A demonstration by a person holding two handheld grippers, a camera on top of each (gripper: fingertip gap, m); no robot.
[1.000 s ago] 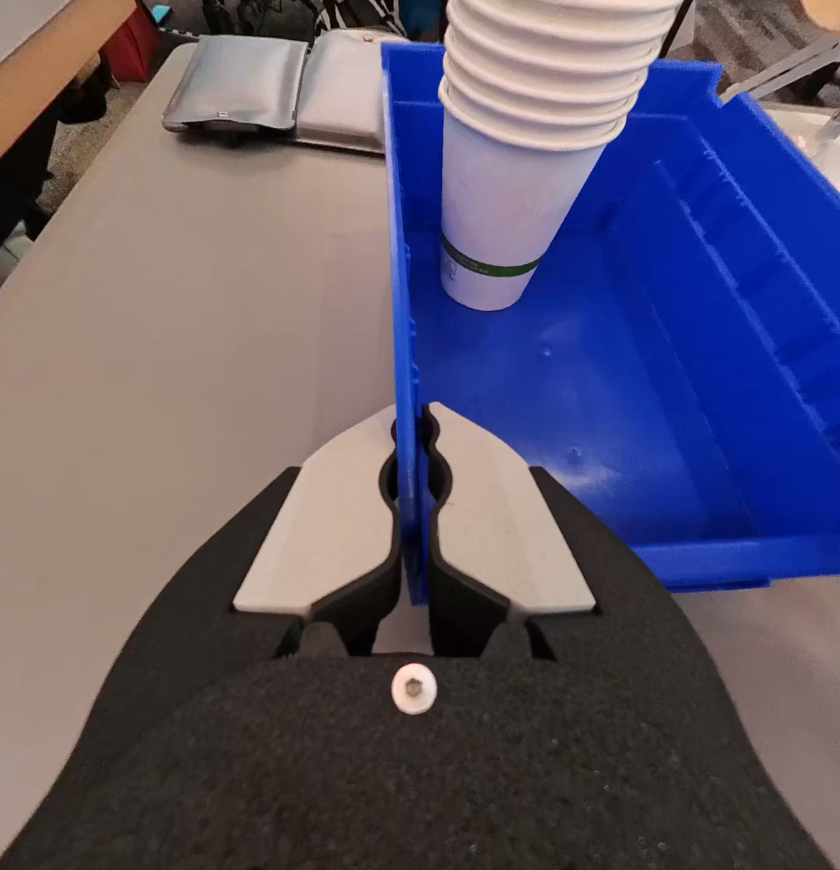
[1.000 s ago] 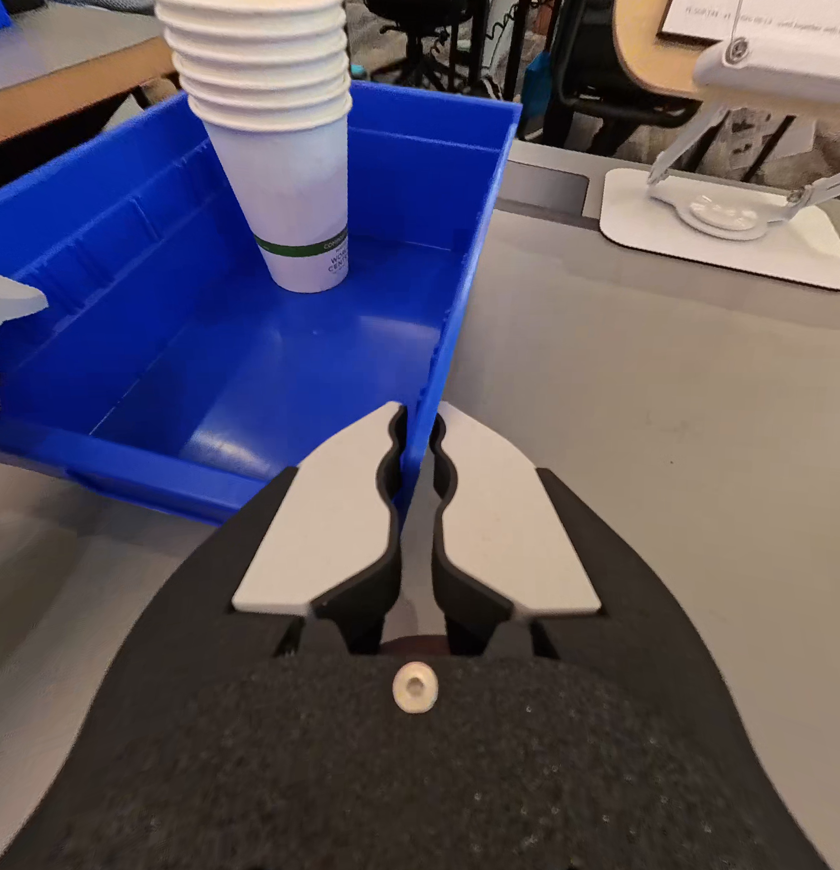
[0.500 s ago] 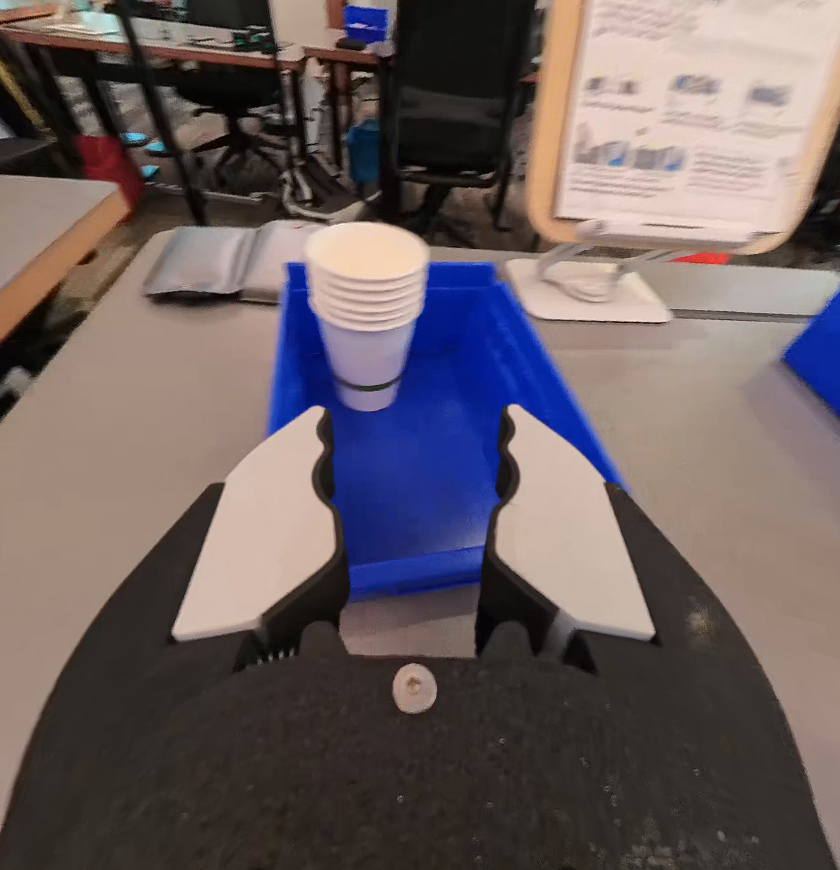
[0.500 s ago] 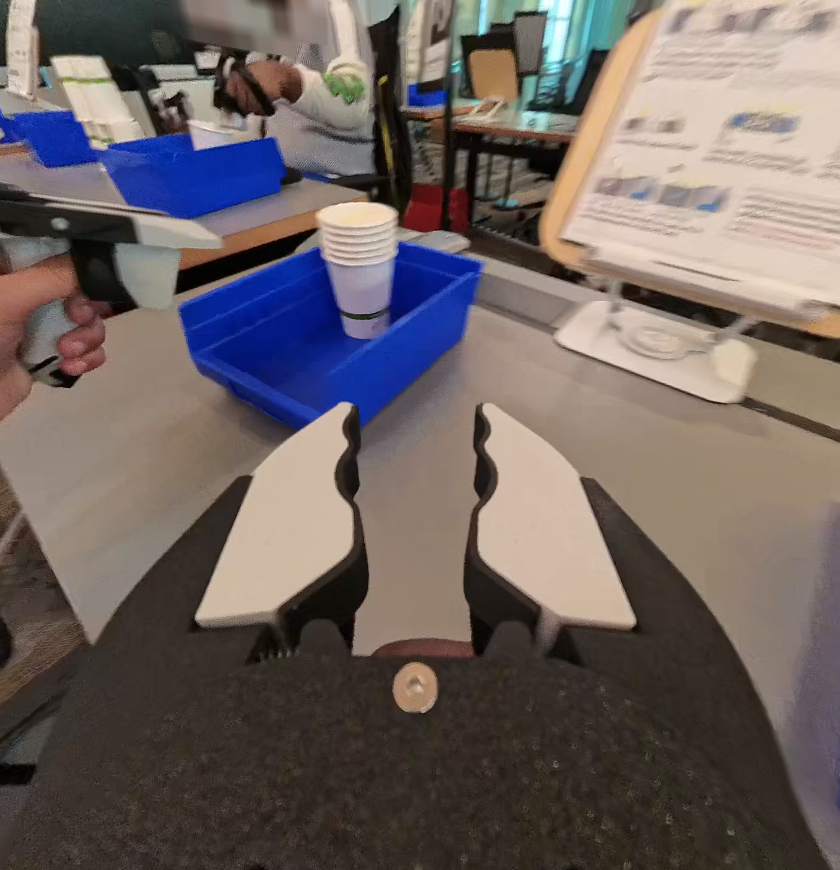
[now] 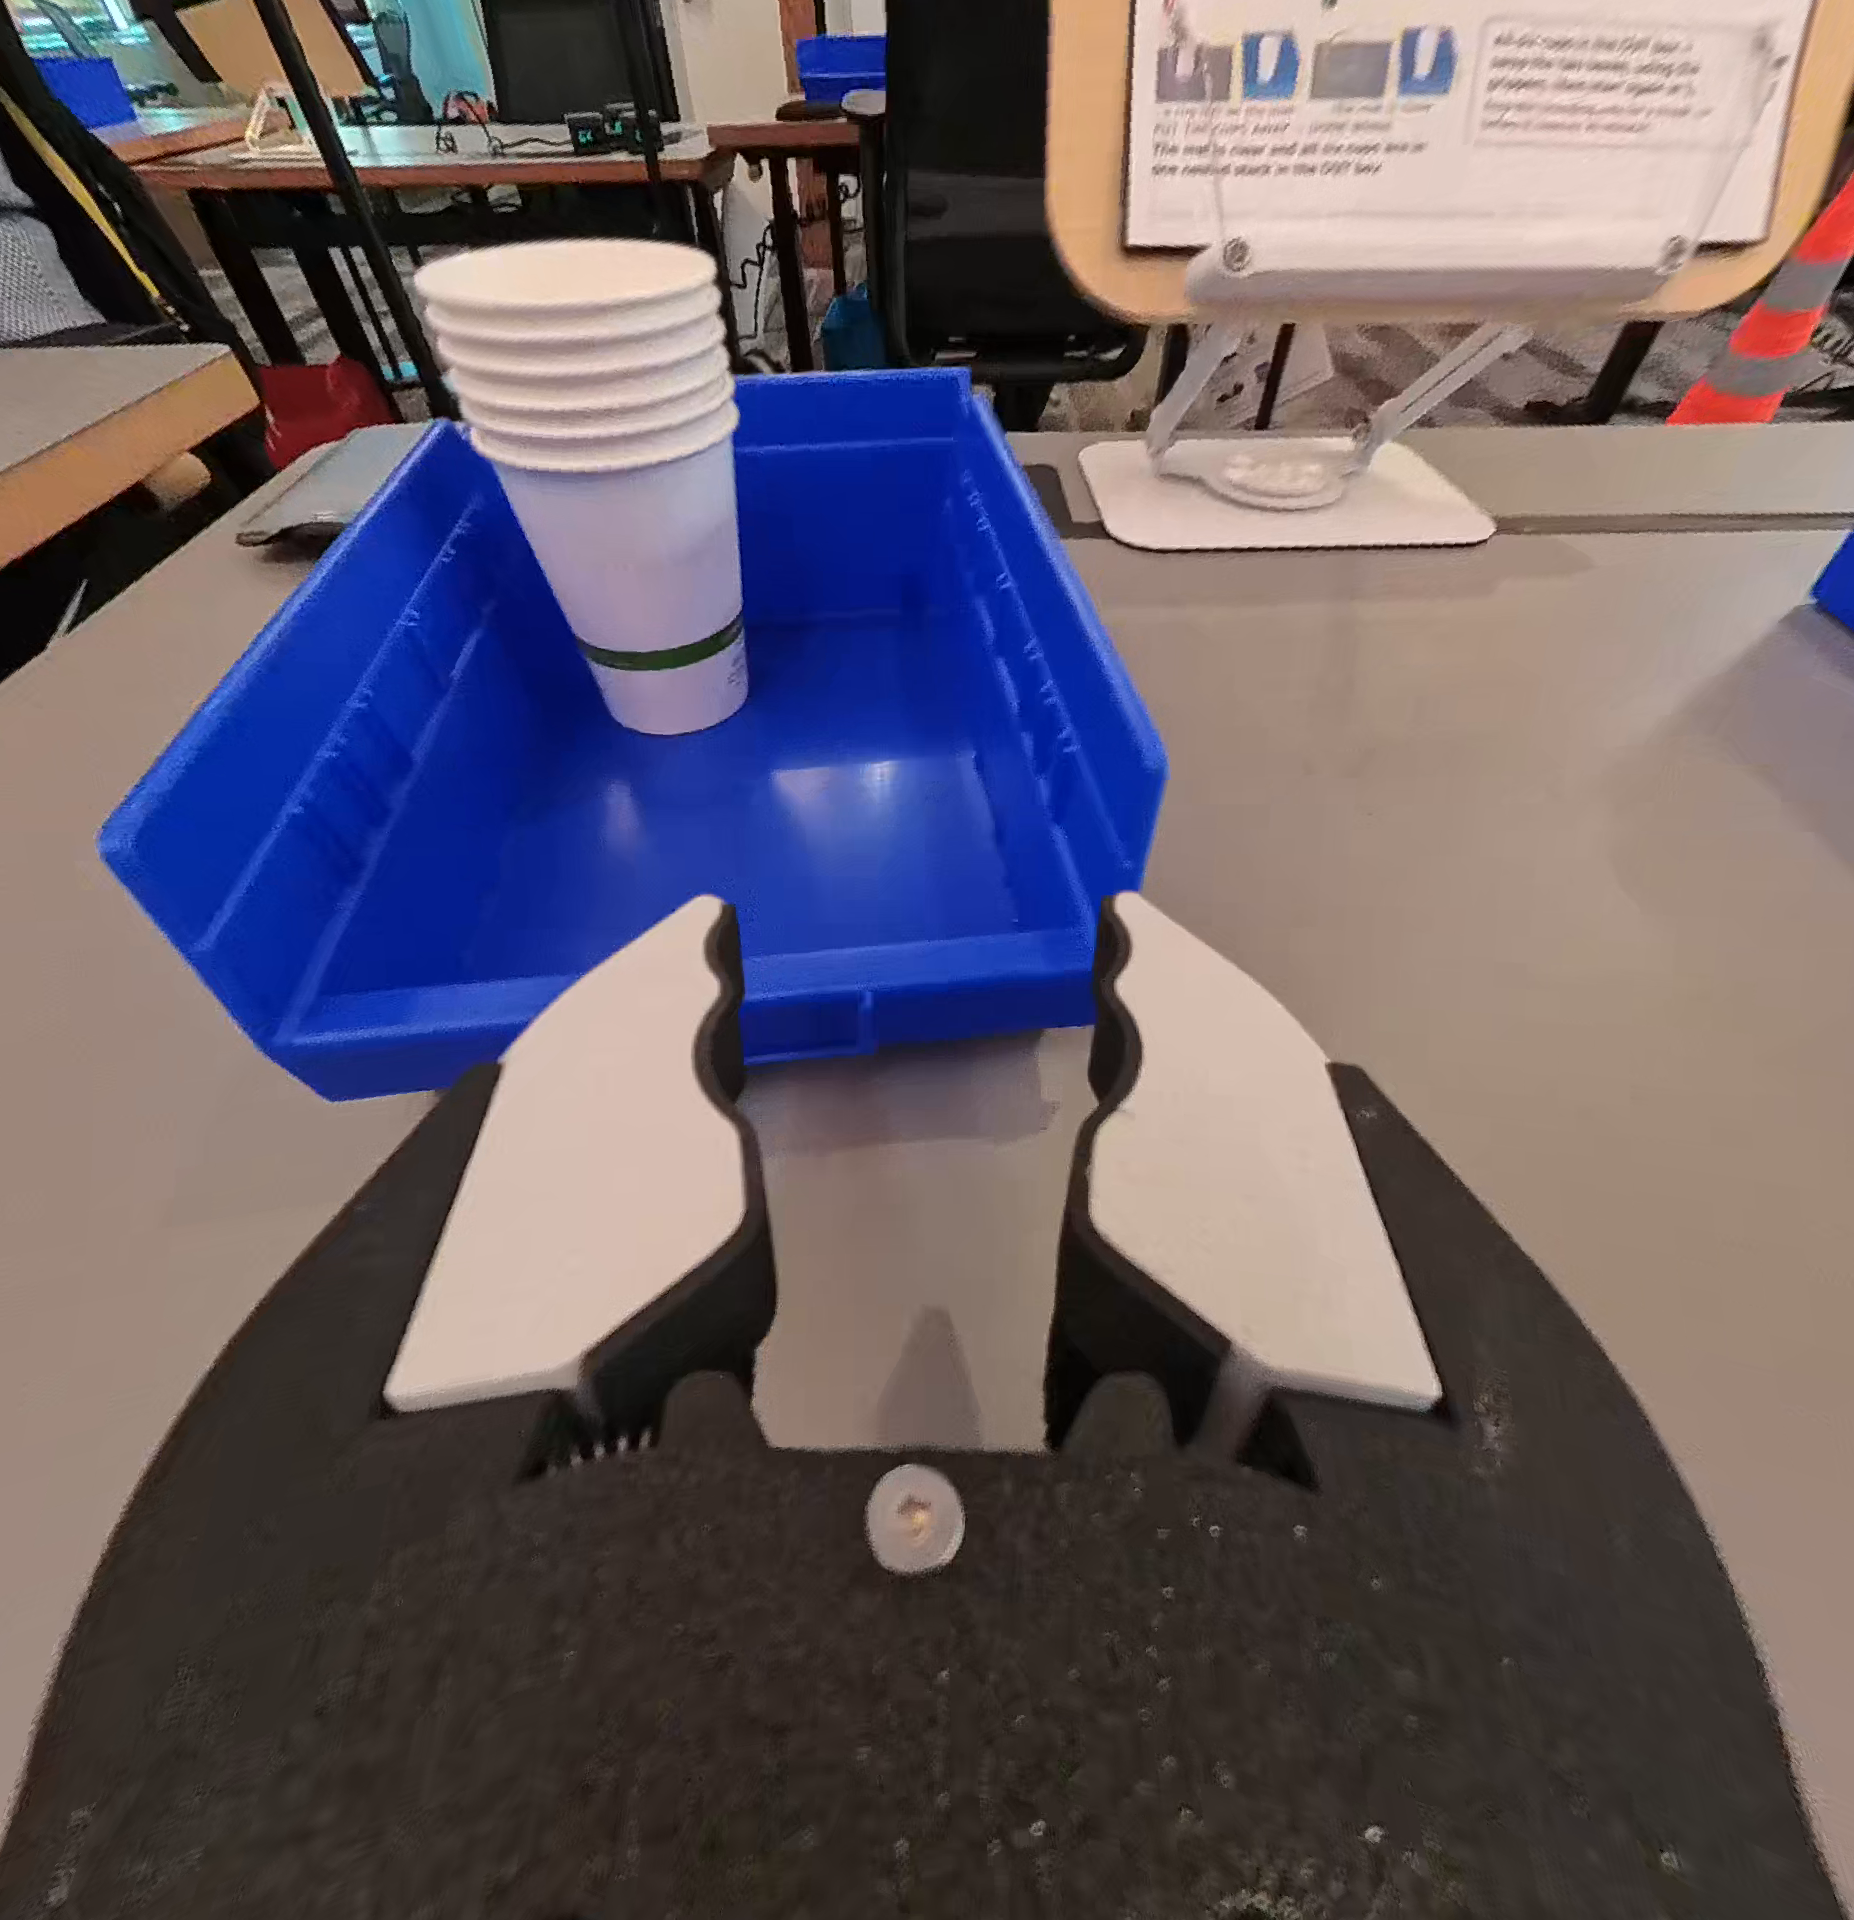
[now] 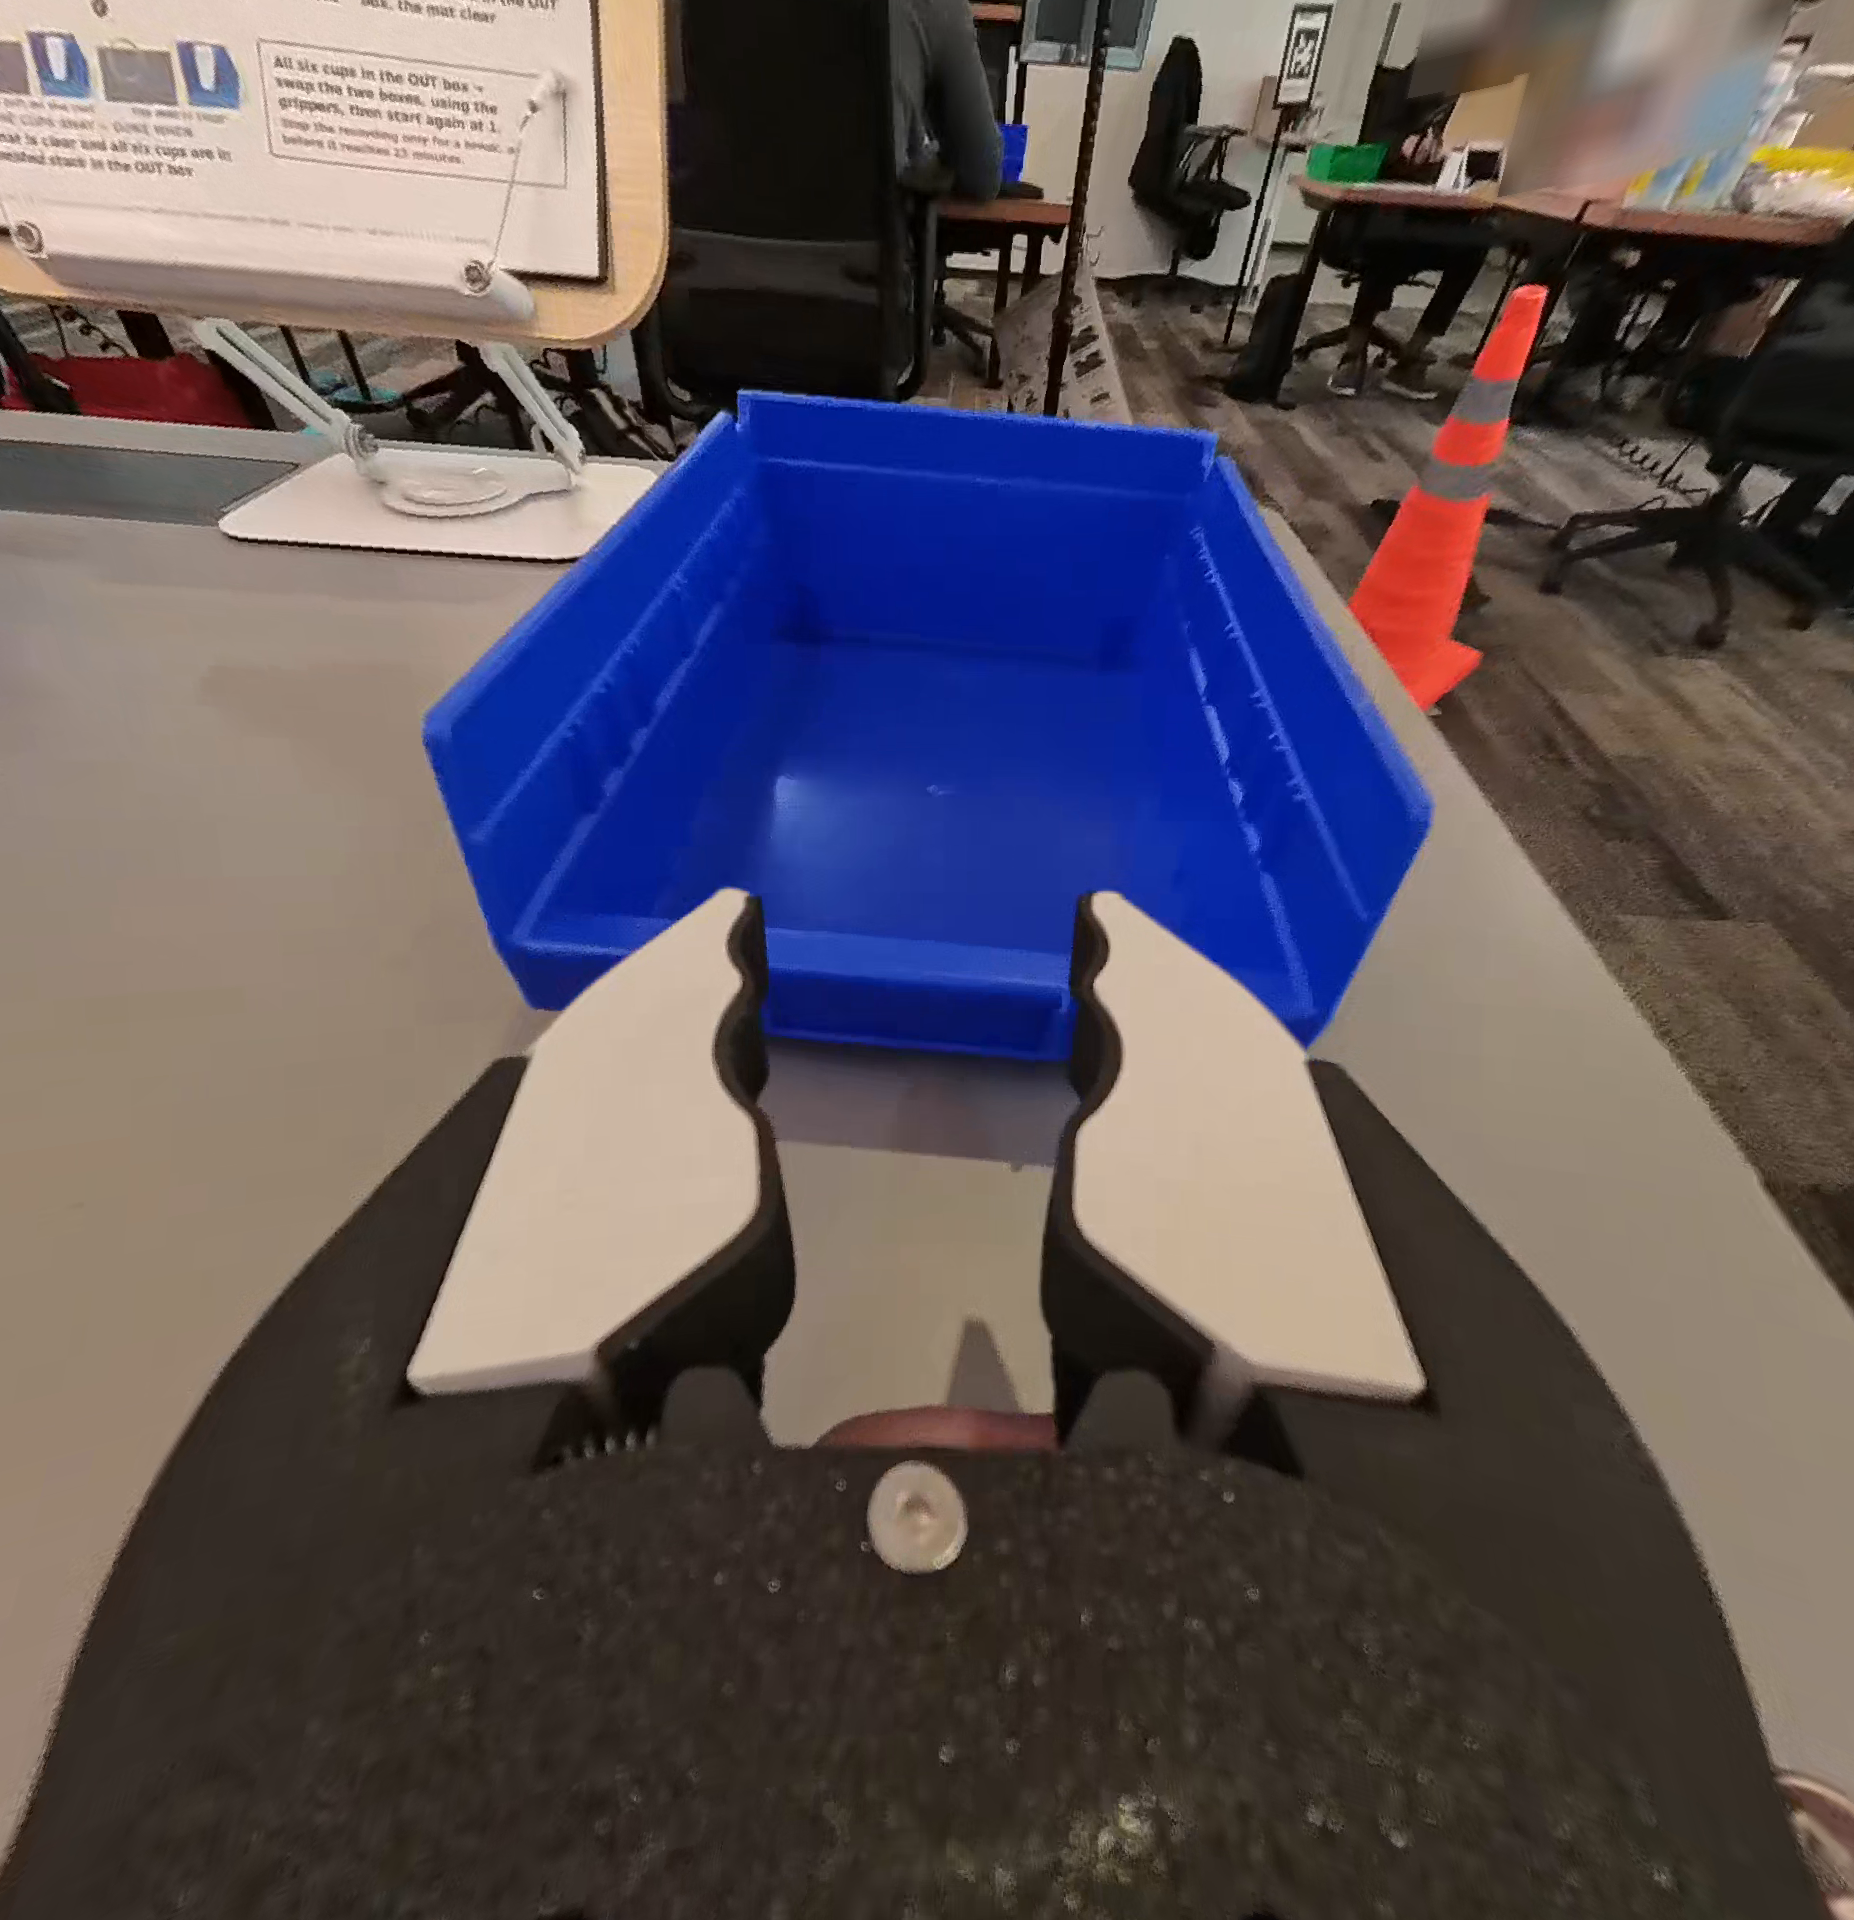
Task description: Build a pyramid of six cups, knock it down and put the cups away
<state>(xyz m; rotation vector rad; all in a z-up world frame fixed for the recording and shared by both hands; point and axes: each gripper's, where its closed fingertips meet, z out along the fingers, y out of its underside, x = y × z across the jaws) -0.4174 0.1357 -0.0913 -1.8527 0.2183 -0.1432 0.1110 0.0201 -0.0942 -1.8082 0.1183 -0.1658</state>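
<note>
We've got both grippers wide, holding nothing: left gripper (image 5: 912,997) faces the bin (image 5: 1048,665) with the nested cups (image 5: 632,499) at its far-left corner; right gripper (image 6: 915,987) faces the empty bin (image 6: 590,727), likely staged for restacking.

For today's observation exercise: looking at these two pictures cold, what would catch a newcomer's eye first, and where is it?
The nested stack of white paper cups stands upright at the far left of a bright blue plastic bin on the grey table. In the right wrist view a second blue plastic bin sits empty, an orange traffic cone on the floor beyond it.
</note>
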